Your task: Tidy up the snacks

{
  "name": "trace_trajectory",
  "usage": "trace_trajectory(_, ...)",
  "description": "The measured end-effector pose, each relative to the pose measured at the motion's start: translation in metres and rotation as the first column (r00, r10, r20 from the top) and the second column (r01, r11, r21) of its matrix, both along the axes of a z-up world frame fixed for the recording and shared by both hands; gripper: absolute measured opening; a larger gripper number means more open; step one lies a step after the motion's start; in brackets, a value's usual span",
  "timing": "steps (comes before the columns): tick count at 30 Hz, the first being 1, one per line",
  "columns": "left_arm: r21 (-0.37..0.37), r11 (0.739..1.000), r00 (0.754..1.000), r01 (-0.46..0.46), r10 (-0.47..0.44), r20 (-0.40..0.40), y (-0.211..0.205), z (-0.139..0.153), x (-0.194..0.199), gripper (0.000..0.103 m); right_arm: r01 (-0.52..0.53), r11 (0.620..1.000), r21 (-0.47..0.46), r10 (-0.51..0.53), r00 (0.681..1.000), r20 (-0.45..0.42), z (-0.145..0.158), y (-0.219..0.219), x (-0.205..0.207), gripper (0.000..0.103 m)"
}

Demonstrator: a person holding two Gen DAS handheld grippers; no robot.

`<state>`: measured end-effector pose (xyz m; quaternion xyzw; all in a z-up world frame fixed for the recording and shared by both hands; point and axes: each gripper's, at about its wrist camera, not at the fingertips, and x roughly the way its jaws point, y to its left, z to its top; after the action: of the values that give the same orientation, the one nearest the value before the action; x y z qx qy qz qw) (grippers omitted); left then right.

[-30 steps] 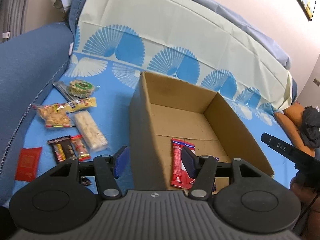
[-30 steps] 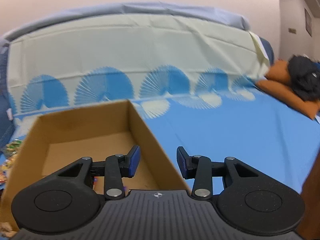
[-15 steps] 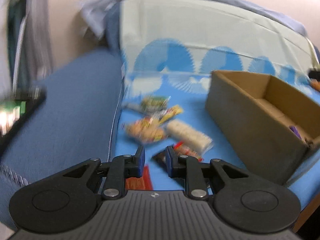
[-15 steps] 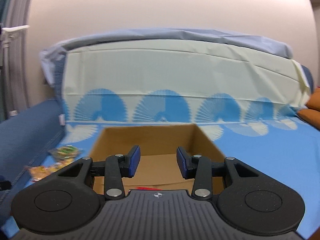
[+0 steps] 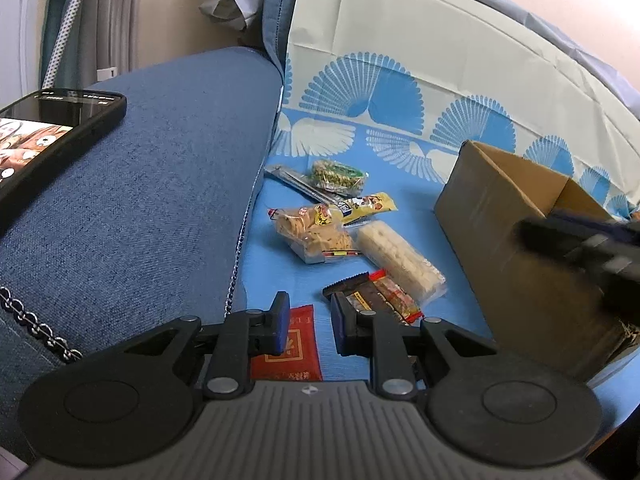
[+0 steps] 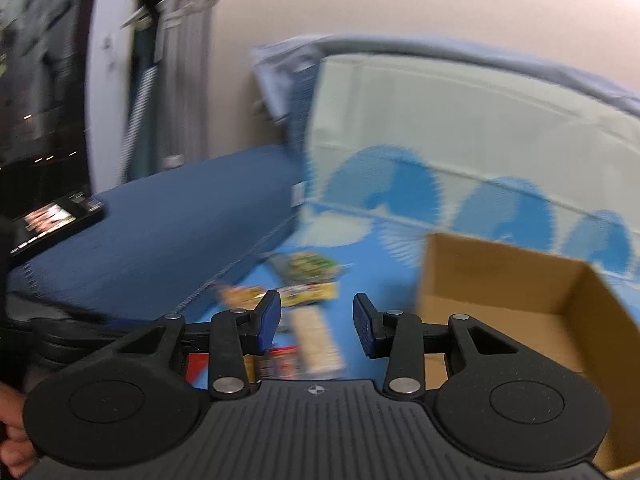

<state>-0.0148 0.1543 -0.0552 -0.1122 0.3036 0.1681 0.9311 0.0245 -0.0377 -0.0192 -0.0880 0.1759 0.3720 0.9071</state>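
Several snacks lie on the blue cloth left of an open cardboard box (image 5: 516, 236): a red packet (image 5: 298, 346), a dark bar (image 5: 356, 298), a red bar (image 5: 396, 296), a long rice cracker pack (image 5: 400, 262), a biscuit bag (image 5: 314, 232), a yellow packet (image 5: 370, 204) and a green-pea pack (image 5: 338, 174). My left gripper (image 5: 307, 318) is open and empty, just above the red packet. My right gripper (image 6: 316, 320) is open and empty, over the snacks, left of the box (image 6: 512, 292). It shows blurred in the left wrist view (image 5: 580, 246).
A blue sofa arm (image 5: 140, 168) rises on the left with a black phone (image 5: 48, 128) on it. A metal chain (image 5: 36, 322) lies on the arm. The patterned cloth covers the backrest (image 5: 420, 52). Curtains hang at far left.
My left gripper swung left from over the box to the snack pile and its jaws narrowed. My right gripper swung left from the box's right side toward the snacks.
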Motion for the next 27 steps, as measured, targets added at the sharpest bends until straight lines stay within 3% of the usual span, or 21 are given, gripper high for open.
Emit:
trace_trajectory(5,0.008,1.000,1.000,-0.003,0.003,-0.005,-0.001,-0.001,0.000,0.024,-0.063,0.995,-0.080,0.057,0.995,-0.077,-0.022,0.044,-0.001,0.042)
trace_trajectory(7,0.014,1.000,1.000,-0.005,0.006,-0.016,-0.001,-0.001,0.002,0.023,-0.067,0.989,-0.131,0.054,0.993,-0.102,-0.033,0.058,0.004,0.051)
trace_trajectory(9,0.018,1.000,1.000,0.003,-0.003,-0.027,-0.002,-0.002,0.003,0.026,-0.059,0.983,-0.172,0.033,0.988,-0.149,-0.046,0.068,0.010,0.052)
trace_trajectory(10,0.022,1.000,0.999,0.011,-0.010,-0.043,-0.002,-0.003,0.007,0.029,-0.050,0.981,-0.187,0.018,0.985,-0.171,-0.053,0.069,0.012,0.060)
trace_trajectory(11,0.023,1.000,0.998,0.020,-0.018,-0.060,-0.003,-0.004,0.010,0.034,-0.048,0.977,-0.208,0.004,0.979,-0.206,-0.060,0.073,0.018,0.078)
trace_trajectory(12,0.028,0.999,0.997,0.022,-0.020,-0.077,-0.004,-0.006,0.013,0.035,-0.062,0.972,-0.226,0.001,0.966,-0.258,-0.068,0.076,0.024,0.081)
trace_trajectory(14,0.040,0.999,0.995,0.019,-0.015,-0.101,-0.005,-0.009,0.017,0.038,-0.068,0.965,-0.255,-0.016,0.949,-0.316,-0.081,0.081,0.032,0.081)
trace_trajectory(16,0.049,0.998,0.991,0.027,-0.020,-0.129,-0.006,-0.012,0.021,0.041,-0.070,0.954,-0.292,-0.023,0.952,-0.305,-0.089,0.086,0.032,0.079)
trace_trajectory(18,0.043,0.998,0.987,0.038,-0.030,-0.160,-0.006,-0.016,0.025,0.045,-0.105,0.942,-0.320,0.000,0.950,-0.312,-0.096,0.091,0.032,0.067)
trace_trajectory(20,0.035,0.998,0.981,0.045,-0.038,-0.192,-0.005,-0.021,0.031,0.052,-0.135,0.930,-0.341,0.025,0.951,-0.308,-0.101,0.092,0.028,0.045)
trace_trajectory(21,0.030,0.998,0.977,0.051,-0.043,-0.207,-0.006,-0.024,0.034,0.055,-0.144,0.932,-0.333,0.039,0.952,-0.302,-0.100,0.091,0.026,0.041)
trace_trajectory(23,0.010,0.997,0.968,0.070,-0.066,-0.244,-0.007,-0.029,0.042,0.066,-0.155,0.928,-0.339,0.053,0.955,-0.292,-0.097,0.091,0.025,0.041)
trace_trajectory(27,0.001,0.999,0.956,0.044,-0.042,-0.292,-0.006,-0.039,0.054,0.066,-0.163,0.930,-0.329,0.065,0.955,-0.289,-0.090,0.082,0.023,0.041)
